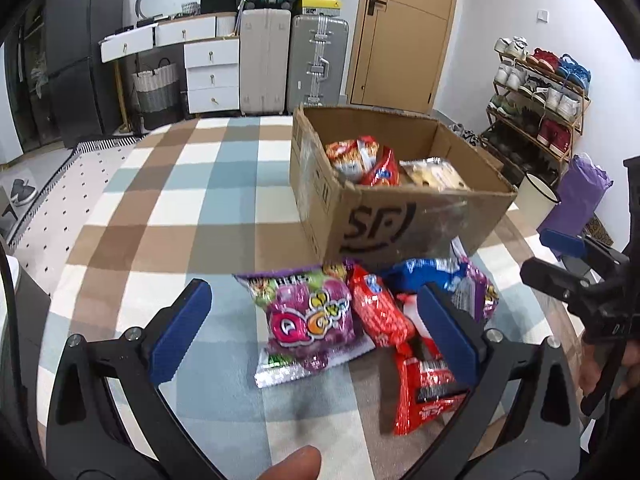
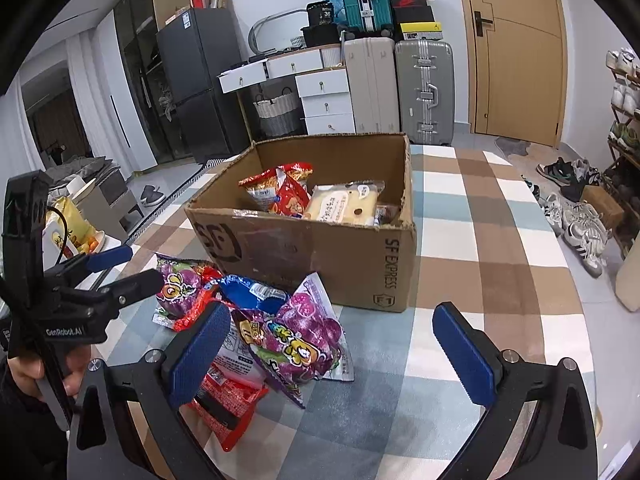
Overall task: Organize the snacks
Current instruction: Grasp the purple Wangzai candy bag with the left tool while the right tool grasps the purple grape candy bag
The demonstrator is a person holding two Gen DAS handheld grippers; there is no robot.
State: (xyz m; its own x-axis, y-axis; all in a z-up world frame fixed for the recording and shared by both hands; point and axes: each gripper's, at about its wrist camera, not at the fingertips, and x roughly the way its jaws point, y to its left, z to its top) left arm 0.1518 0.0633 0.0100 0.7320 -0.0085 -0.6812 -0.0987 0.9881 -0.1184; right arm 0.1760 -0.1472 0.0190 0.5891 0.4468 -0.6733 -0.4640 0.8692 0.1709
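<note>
Snacks (image 1: 360,320) lie against box (image 1: 400,220), both grippers' jaws spread wide.

My finger pads (image 2: 466,354) look like ribbed blue rubber, perhaps plastic. The cardboard box (image 2: 320,256) is matt and scuffed; the snack packets (image 1: 308,316) are glossy foil; the checked cloth (image 1: 160,208) looks soft.

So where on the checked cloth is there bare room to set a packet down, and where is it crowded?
Bare checked cloth lies left of the cardboard box, and more to the box's right in the right wrist view. It is crowded in front of the box, where the purple packet and red packets overlap between the open left gripper fingers.
</note>
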